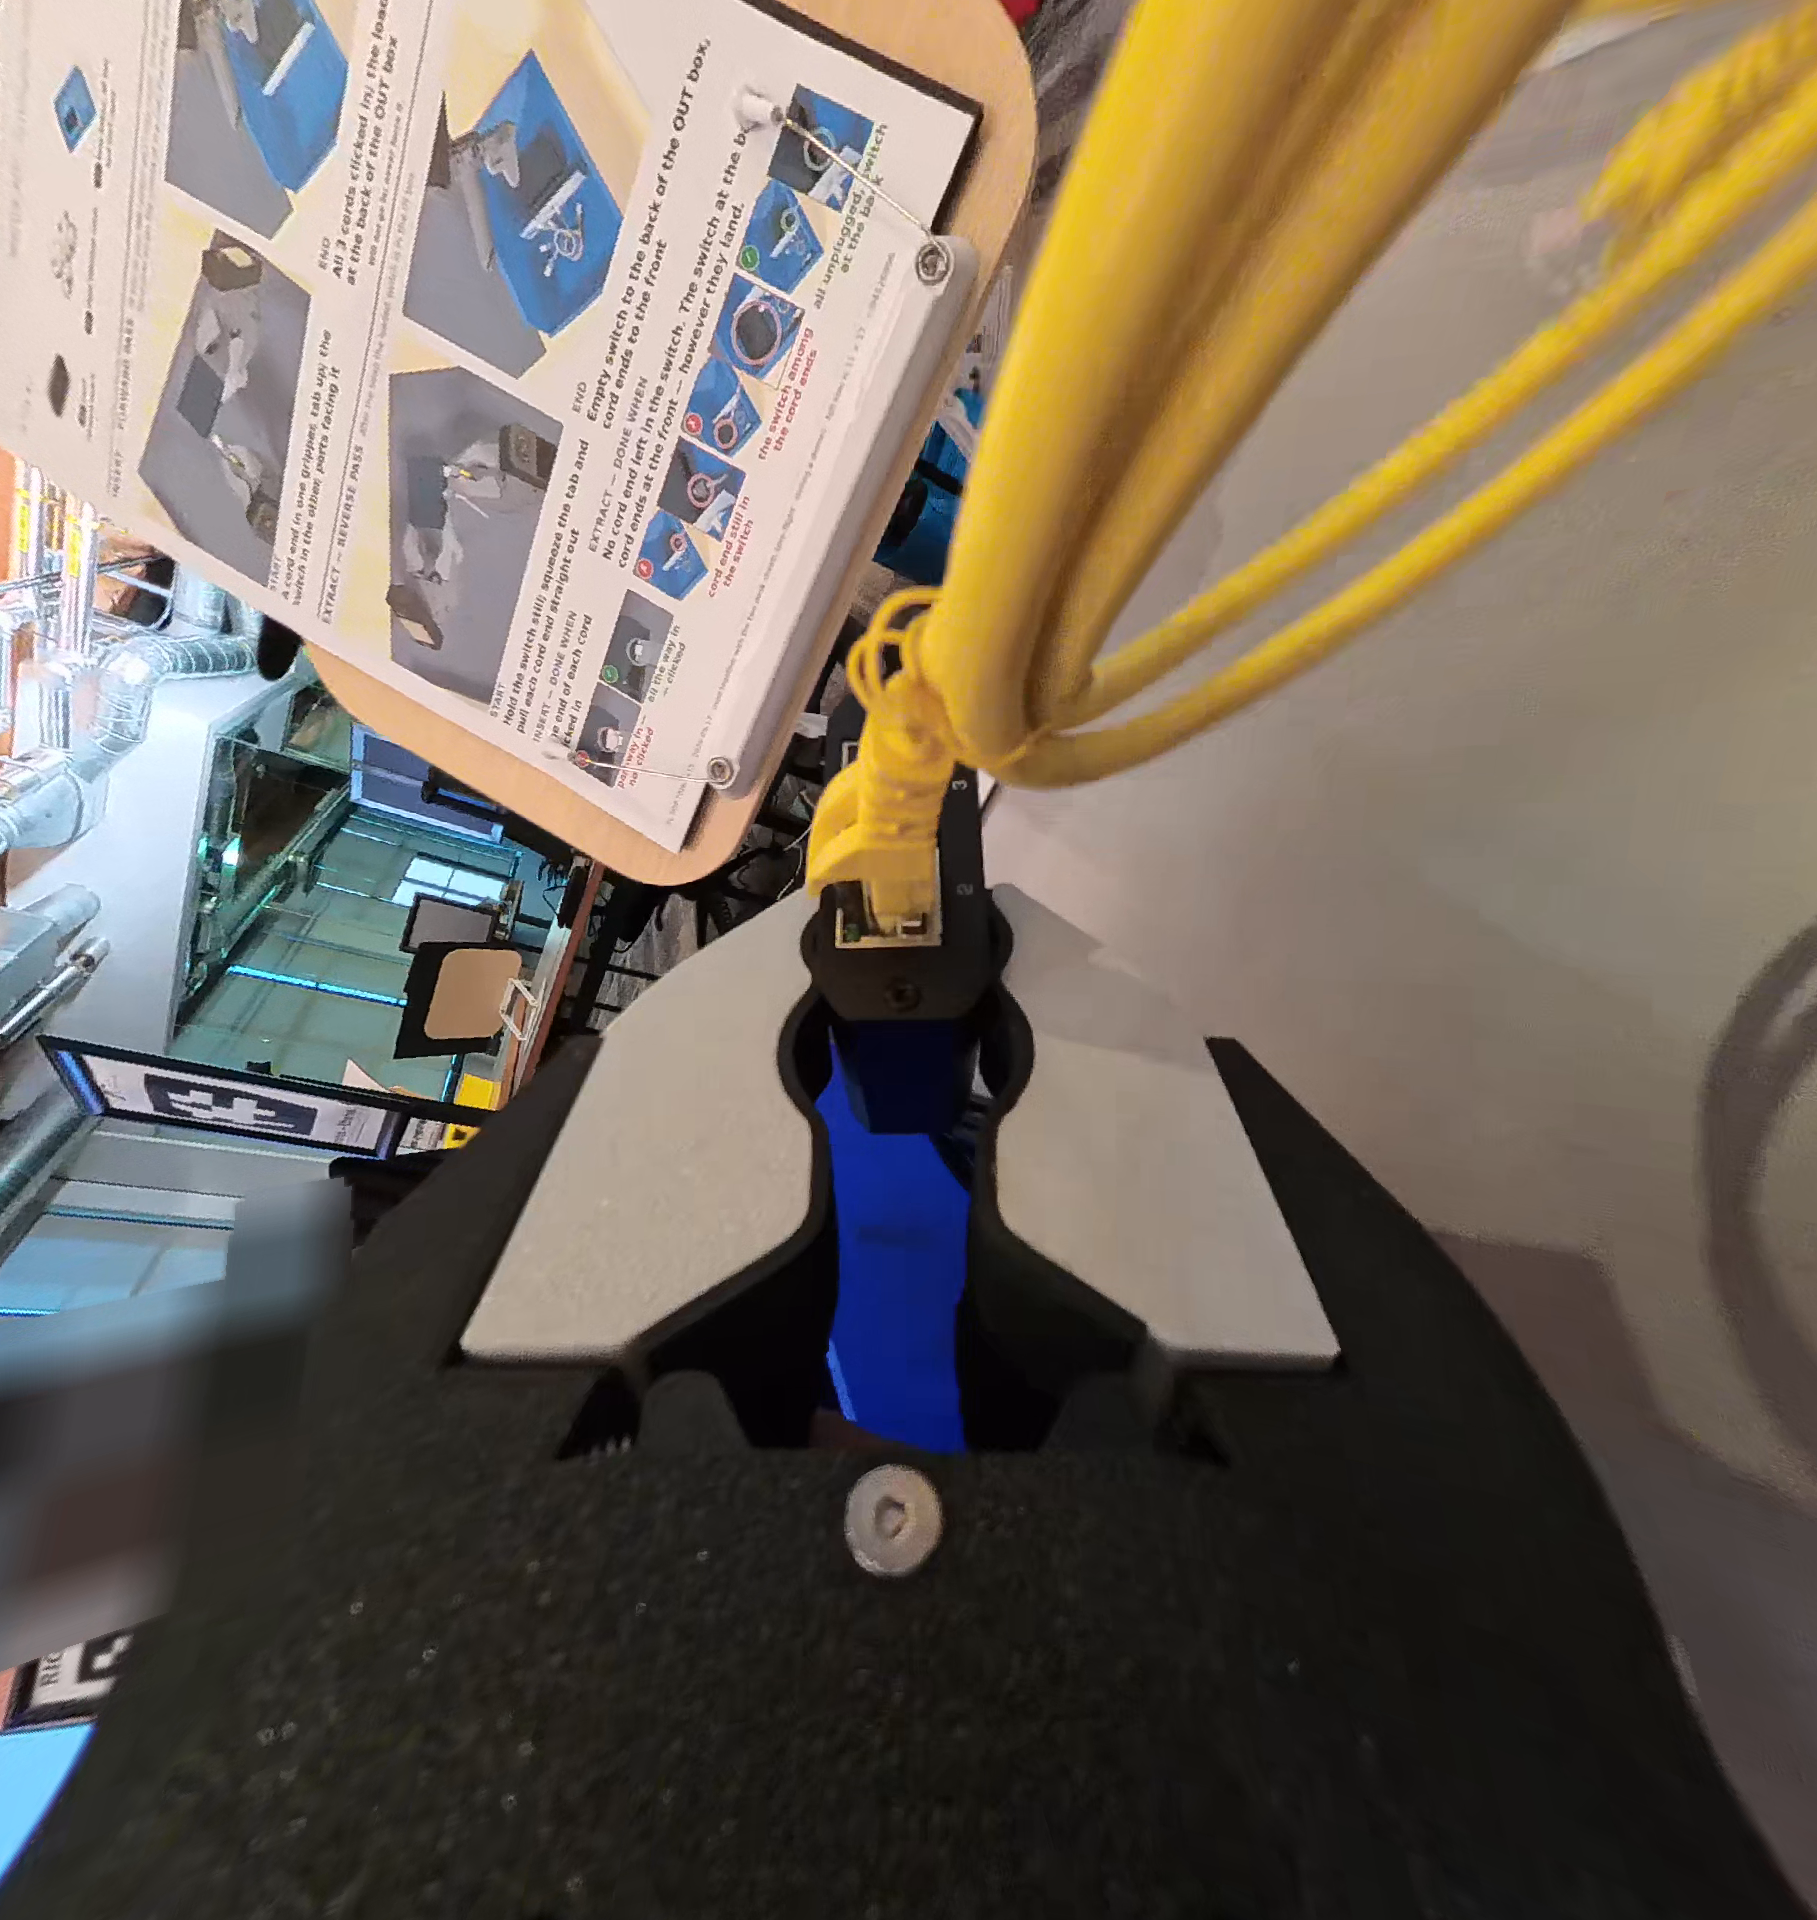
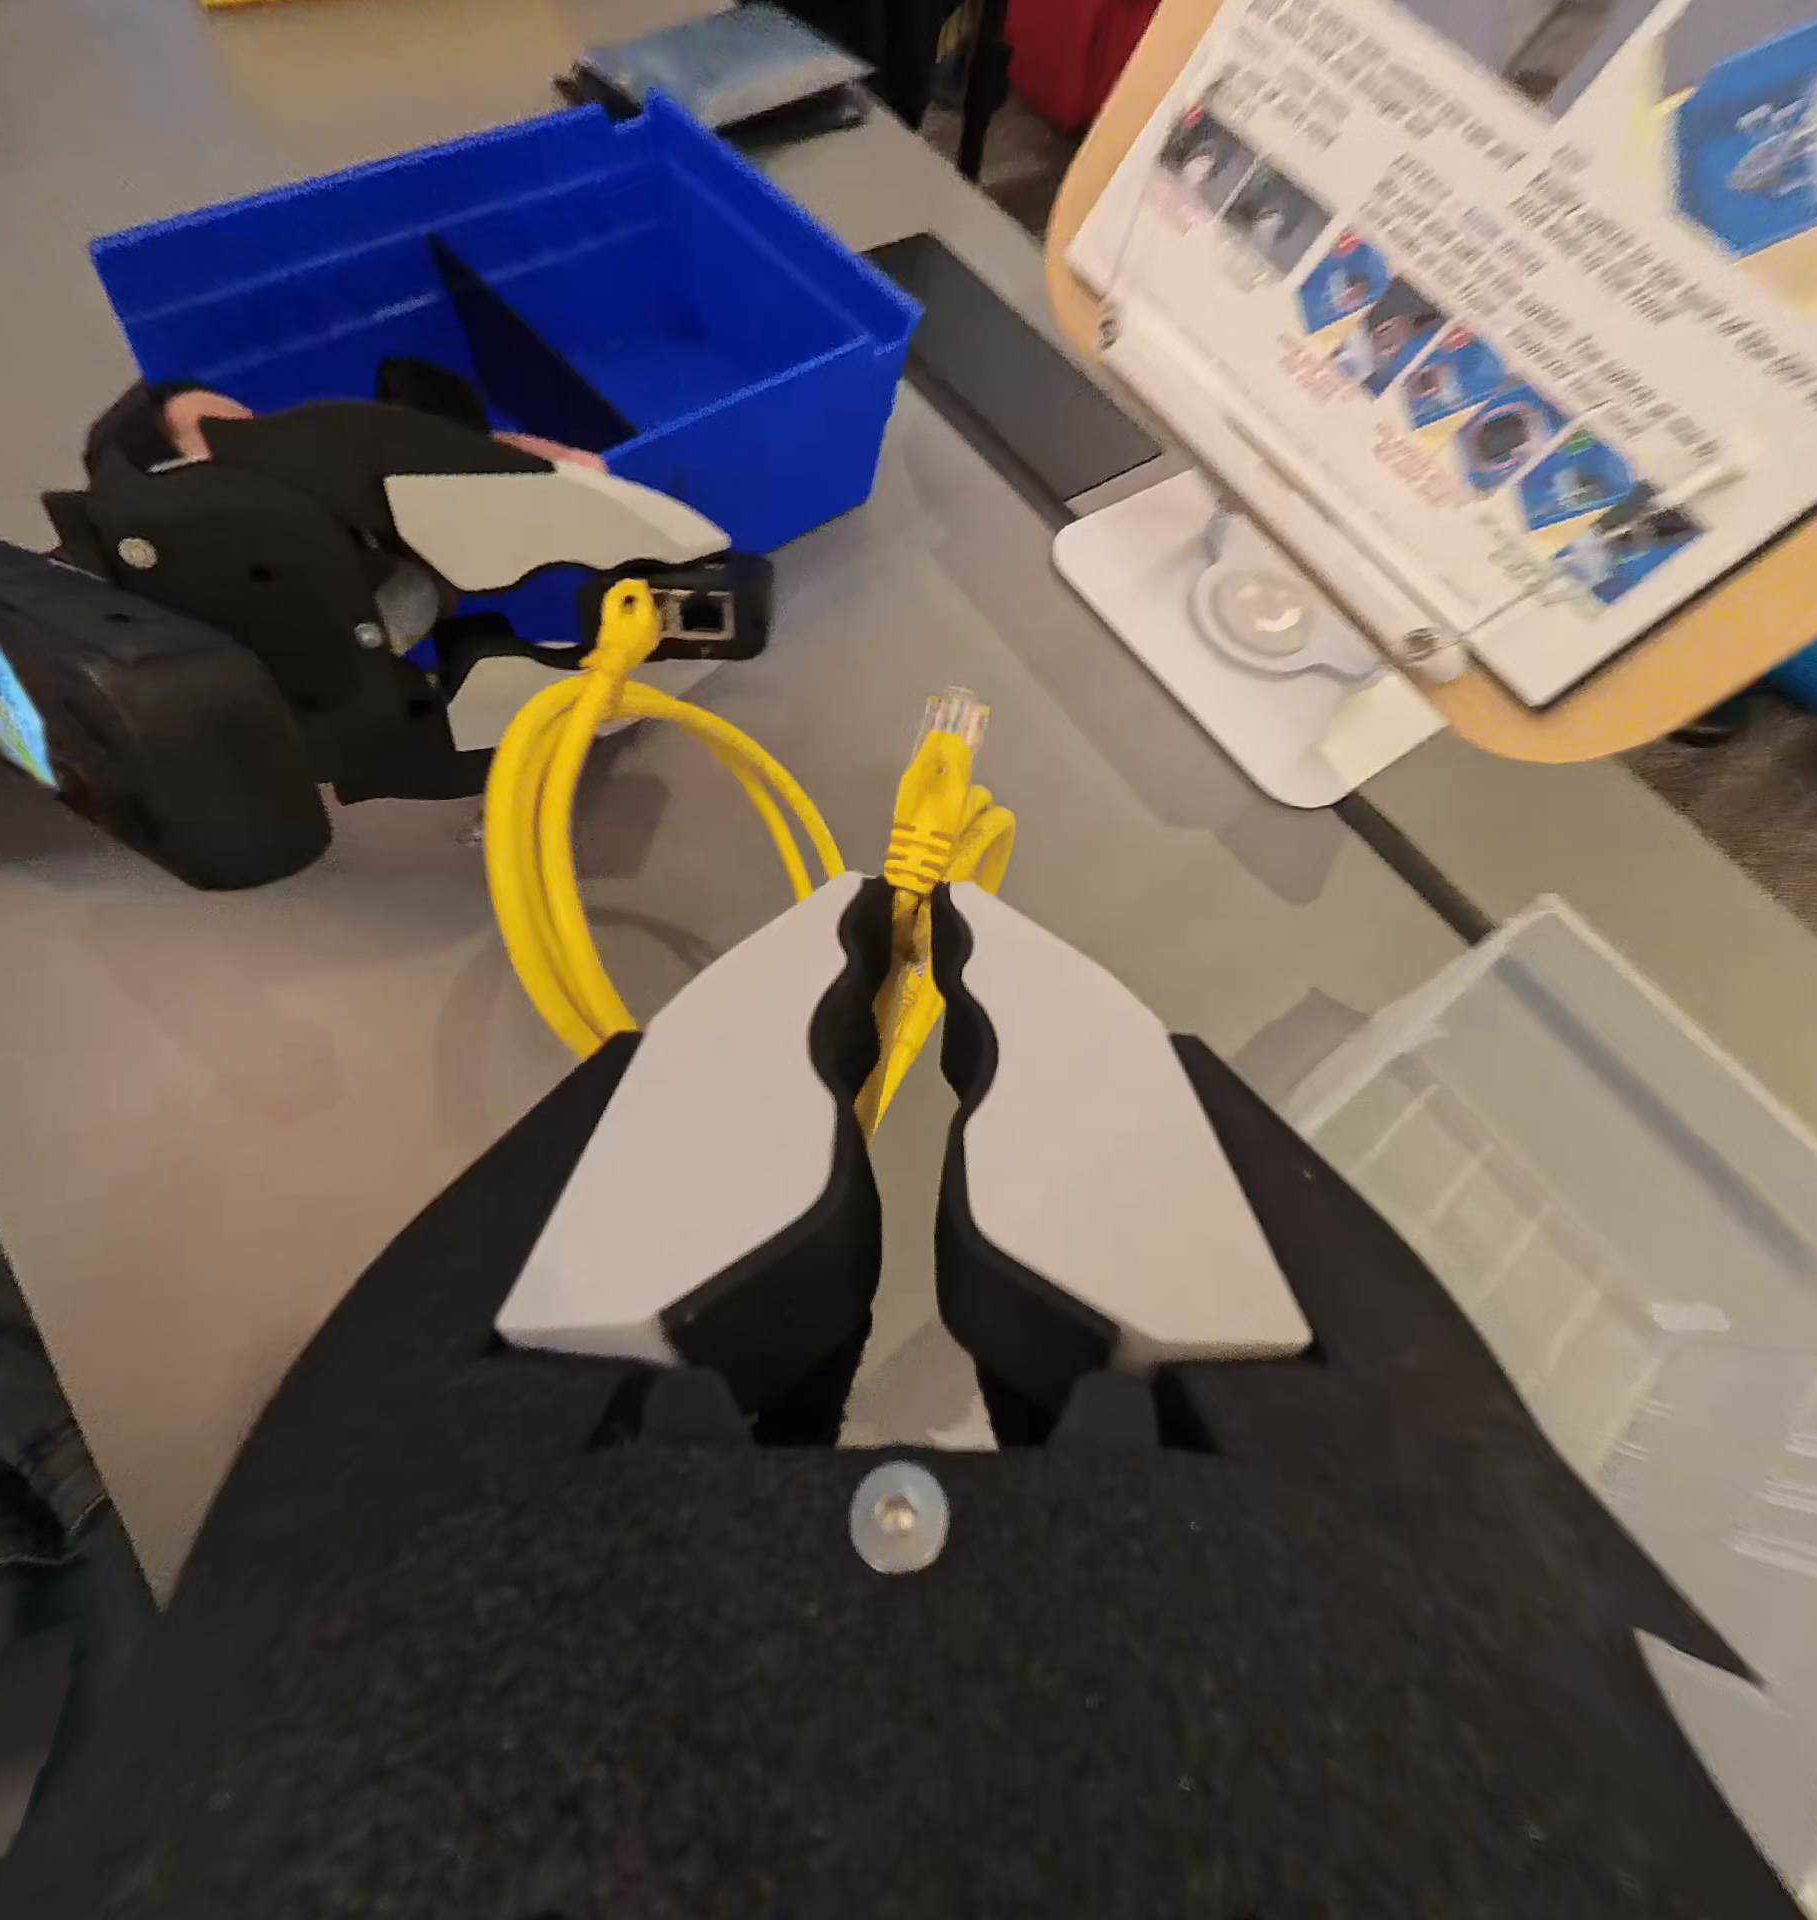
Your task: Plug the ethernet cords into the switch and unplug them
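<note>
The grey worktop [image 2: 260,1018] has open room at 6 o'clock of the blue bin [image 2: 530,301]; a clear box [image 2: 1569,1195] lies at 4 o'clock. The left tool [image 2: 675,613] grips the black switch [image 2: 717,613], which has one yellow plug [image 1: 883,831] seated in a port. The right tool [image 2: 909,894] is closed on a yellow ethernet cord [image 2: 930,821] just behind its ribbed boot, with the clear connector pointing to 12 o'clock.

Lab/workshop type space, set up as a test station. Grey worktable [image 2: 1143,727] w/ laminated instruction sheet [image 2: 1455,343] clipped on a wooden board stand, blue parts bin [image 2: 675,312], clear plastic bin [image 2: 1558,1195]. Bkgd: metal ducting [image 1: 83,675], glass partitions [image 1: 270,831], small monitor [image 1: 445,935], marker-tag sign [image 1: 229,1112].
</note>
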A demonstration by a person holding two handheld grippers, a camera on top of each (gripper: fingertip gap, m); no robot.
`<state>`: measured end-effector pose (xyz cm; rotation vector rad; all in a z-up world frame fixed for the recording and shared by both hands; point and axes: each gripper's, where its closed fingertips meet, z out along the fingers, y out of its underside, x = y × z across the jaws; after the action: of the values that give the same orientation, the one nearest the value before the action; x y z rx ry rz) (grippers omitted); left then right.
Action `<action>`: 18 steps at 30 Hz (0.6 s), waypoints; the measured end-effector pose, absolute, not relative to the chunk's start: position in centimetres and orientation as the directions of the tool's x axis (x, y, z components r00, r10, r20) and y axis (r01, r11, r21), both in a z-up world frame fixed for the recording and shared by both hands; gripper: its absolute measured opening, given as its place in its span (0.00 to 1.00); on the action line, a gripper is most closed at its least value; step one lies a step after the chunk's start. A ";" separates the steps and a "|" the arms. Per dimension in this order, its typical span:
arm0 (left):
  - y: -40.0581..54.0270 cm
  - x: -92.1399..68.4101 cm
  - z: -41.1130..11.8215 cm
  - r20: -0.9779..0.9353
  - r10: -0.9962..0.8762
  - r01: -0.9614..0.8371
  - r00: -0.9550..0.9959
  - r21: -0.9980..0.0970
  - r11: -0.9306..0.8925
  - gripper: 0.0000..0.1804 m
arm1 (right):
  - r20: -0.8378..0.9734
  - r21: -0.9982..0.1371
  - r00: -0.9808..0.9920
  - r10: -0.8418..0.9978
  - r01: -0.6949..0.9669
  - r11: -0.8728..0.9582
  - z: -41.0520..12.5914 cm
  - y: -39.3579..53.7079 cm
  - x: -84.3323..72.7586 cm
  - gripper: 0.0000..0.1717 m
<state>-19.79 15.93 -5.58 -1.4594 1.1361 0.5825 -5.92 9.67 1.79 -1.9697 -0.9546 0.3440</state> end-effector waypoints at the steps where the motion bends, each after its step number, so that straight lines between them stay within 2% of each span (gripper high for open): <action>1: 16.0 -19.9 -5.5 -0.851 -0.322 -0.878 0.414 -0.467 0.106 0.14 | 0.137 -0.823 0.677 0.723 0.484 -0.298 2.7 9.9 -5.1 0.04; 7: 15.4 -19.3 -5.1 -0.815 -0.353 -0.837 0.459 -0.530 0.135 0.13 | 0.162 -0.877 0.793 0.587 0.389 -0.282 6.9 11.0 1.9 0.04; 11: 15.1 -18.8 -5.2 -0.747 -0.434 -0.788 0.503 -0.603 0.126 0.13 | 0.151 -0.874 0.867 0.475 0.342 -0.345 6.6 11.3 7.9 0.04; 13: 15.0 -18.8 -5.2 -0.736 -0.448 -0.780 0.507 -0.614 0.126 0.14 | 0.258 -0.807 0.867 0.427 0.436 -0.397 5.0 11.3 11.0 0.04; 16: 14.6 -18.1 -5.4 -0.726 -0.491 -0.772 0.482 -0.617 0.155 0.13 | 0.385 -0.674 0.718 0.580 0.648 -0.354 2.1 11.0 11.5 0.04; 18: 14.1 -17.6 -5.7 -0.702 -0.532 -0.758 0.474 -0.632 0.158 0.14 | 0.495 -0.455 0.564 0.661 0.816 -0.356 -1.3 10.9 13.1 0.04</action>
<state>-17.59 14.12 -5.69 -1.5040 1.1802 0.2327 13.14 10.89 -1.29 -2.1203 -1.1775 -0.2946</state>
